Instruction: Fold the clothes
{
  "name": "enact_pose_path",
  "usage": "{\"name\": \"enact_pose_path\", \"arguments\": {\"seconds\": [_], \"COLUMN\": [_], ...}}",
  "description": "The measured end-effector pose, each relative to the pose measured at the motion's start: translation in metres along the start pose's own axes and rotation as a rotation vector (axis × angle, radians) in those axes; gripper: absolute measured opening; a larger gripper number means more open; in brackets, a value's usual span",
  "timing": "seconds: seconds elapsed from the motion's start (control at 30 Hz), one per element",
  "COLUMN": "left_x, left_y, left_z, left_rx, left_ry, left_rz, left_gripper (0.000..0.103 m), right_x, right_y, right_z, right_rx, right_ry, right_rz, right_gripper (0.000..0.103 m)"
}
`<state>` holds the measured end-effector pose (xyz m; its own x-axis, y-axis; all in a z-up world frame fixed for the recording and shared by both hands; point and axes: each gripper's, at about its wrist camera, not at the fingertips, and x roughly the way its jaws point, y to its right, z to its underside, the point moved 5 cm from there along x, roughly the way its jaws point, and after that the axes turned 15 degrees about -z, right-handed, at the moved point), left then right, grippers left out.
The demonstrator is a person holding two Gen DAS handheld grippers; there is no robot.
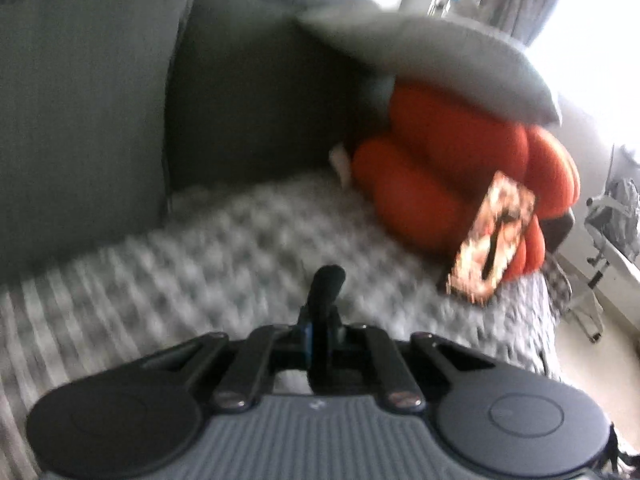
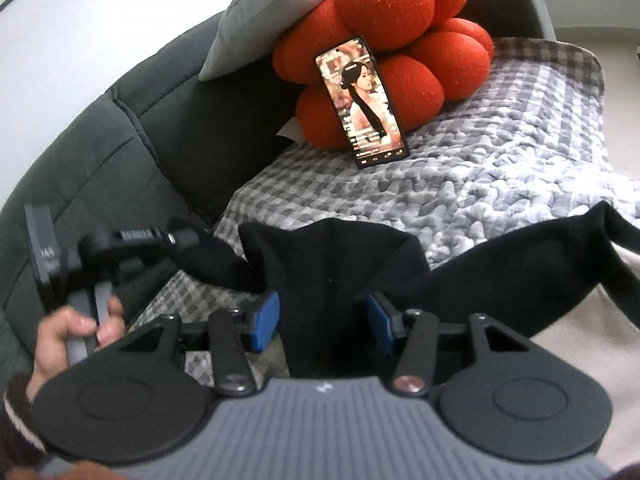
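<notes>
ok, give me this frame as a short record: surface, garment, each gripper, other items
surface: grey checked blanket spread over a dark grey sofa
garment: black garment, bunched up on the blanket
left gripper: shut, a bit of black cloth pinched at its tip; a hand holds it
right gripper: blue pads on both sides of a fold of the black garment; whether they press it is not clear
other items: orange cushion with a phone leaning on it, screen lit; light grey pillow on top of the cushion
</notes>
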<state>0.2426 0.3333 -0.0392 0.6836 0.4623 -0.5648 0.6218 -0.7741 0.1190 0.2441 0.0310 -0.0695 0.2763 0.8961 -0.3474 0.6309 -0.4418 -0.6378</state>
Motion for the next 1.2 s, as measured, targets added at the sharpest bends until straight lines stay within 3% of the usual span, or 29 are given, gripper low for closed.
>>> {"name": "enact_pose_path", "arguments": {"seconds": [0.17, 0.37, 0.63, 0.73, 0.8, 0.87, 0.93, 1.1, 1.2], "left_x": [-0.003, 0.008, 0.043, 0.041, 0.035, 0.028, 0.026, 0.038, 0.045], "left_y": [-0.008, -0.026, -0.065, -0.074, -0.083, -0.091, -0.097, -0.085, -0.082], "left_z": [-0.033, -0.044, -0.028, -0.022, -0.019, -0.014, -0.010, -0.004, 0.004], "left_rx": [0.012, 0.012, -0.041, -0.053, -0.064, -0.088, -0.109, -0.084, -0.082], "left_ry": [0.123, 0.183, 0.086, 0.071, 0.059, 0.051, 0.041, -0.089, -0.134], "left_rz": [-0.020, -0.074, -0.194, -0.227, -0.234, -0.206, -0.162, 0.029, 0.075], "left_gripper": [0.006, 0.007, 0.012, 0.019, 0.031, 0.038, 0.038, 0.038, 0.038], "right_x": [0.001, 0.004, 0.009, 0.012, 0.014, 0.016, 0.019, 0.038, 0.059], "right_y": [0.001, 0.001, 0.003, 0.001, -0.001, -0.003, -0.006, -0.019, -0.028], "right_z": [0.001, 0.003, 0.008, 0.010, 0.011, 0.013, 0.014, 0.011, 0.003], "right_rx": [0.002, 0.005, -0.005, -0.022, -0.027, -0.030, -0.034, -0.024, 0.017], "right_ry": [0.000, -0.008, -0.025, -0.034, -0.036, -0.039, -0.045, -0.080, -0.098], "right_rz": [-0.015, -0.023, -0.013, -0.007, -0.015, -0.024, -0.031, -0.063, -0.117], "right_gripper": [0.054, 0.054, 0.054, 0.054, 0.054, 0.054, 0.054, 0.054, 0.045]}}
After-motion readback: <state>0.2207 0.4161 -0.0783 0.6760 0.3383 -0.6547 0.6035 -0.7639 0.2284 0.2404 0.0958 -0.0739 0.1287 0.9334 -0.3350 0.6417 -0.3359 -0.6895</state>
